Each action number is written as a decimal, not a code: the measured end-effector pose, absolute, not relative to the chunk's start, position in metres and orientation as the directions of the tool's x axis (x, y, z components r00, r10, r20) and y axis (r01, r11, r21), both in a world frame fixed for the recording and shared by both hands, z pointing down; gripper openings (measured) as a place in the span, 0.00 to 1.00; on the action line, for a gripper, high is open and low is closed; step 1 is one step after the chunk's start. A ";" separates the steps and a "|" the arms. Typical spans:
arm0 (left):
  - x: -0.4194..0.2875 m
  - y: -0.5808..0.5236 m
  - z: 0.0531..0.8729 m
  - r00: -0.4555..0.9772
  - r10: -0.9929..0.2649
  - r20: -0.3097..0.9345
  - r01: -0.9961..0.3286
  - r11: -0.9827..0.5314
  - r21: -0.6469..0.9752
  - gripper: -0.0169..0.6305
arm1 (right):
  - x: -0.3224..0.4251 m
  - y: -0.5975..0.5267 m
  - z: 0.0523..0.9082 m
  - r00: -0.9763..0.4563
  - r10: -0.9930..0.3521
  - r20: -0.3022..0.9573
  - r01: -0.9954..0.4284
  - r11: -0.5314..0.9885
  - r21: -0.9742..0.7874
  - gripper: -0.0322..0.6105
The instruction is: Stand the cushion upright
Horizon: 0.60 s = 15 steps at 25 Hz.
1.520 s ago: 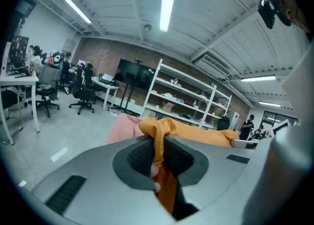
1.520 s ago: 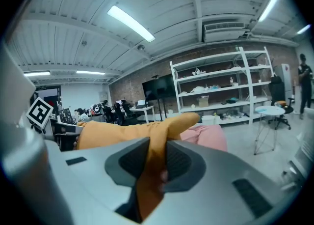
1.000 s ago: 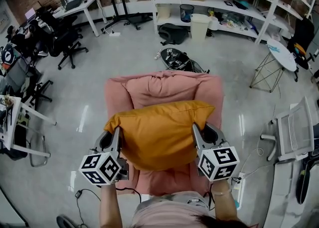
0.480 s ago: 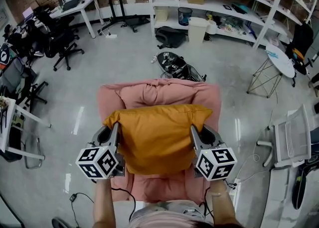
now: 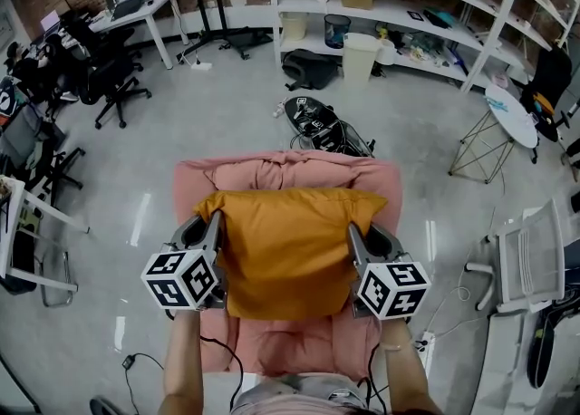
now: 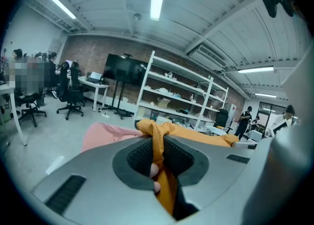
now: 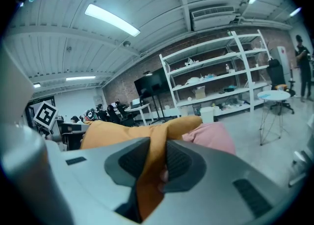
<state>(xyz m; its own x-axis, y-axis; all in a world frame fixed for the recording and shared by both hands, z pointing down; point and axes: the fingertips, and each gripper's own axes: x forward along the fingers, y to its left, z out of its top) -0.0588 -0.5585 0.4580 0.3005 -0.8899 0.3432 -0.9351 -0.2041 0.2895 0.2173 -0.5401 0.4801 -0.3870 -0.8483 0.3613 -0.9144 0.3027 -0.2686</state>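
Looking down from the head view, an orange cushion hangs over the seat of a pink armchair, with its broad face turned up toward the camera and its far edge close against the backrest. The left gripper grips the cushion's left edge and the right gripper grips its right edge, each with its marker cube nearest the person. The person's forearms reach in from the bottom of the picture. Around the armchair is a grey floor, with white shelves at the back, black office chairs at the left and a small round table at the right.

The left gripper view shows both jaws pressed together on a bunched fold of the cushion's orange fabric, which runs up between the dark pads and out over the top. The rest of the cushion stretches away to the right, and the pink armchair shows just behind it at the left.

The right gripper view shows the same kind of hold: the jaws are clamped on a fold of orange fabric, the cushion spreads off to the left, and the pink armchair sits just beyond it on the right.
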 end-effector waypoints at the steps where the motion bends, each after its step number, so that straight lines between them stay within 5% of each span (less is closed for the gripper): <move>1: -0.059 -0.562 0.459 0.301 -0.889 0.344 -0.935 -0.206 0.287 0.09 | 0.217 -0.543 0.481 -0.385 -0.850 0.360 -0.915 0.299 -0.271 0.20; 15: -0.055 -0.616 0.478 0.310 -0.880 0.361 -0.932 -0.205 0.300 0.09 | 0.225 -0.592 0.503 -0.356 -0.859 0.369 -0.924 0.264 -0.278 0.21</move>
<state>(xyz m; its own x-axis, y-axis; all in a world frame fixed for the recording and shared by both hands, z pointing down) -0.0550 -0.6156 0.4780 0.3097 -0.8797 0.3609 -0.9317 -0.2051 0.2997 0.2251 -0.5921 0.5031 -0.3560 -0.8586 0.3688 -0.9237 0.2635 -0.2782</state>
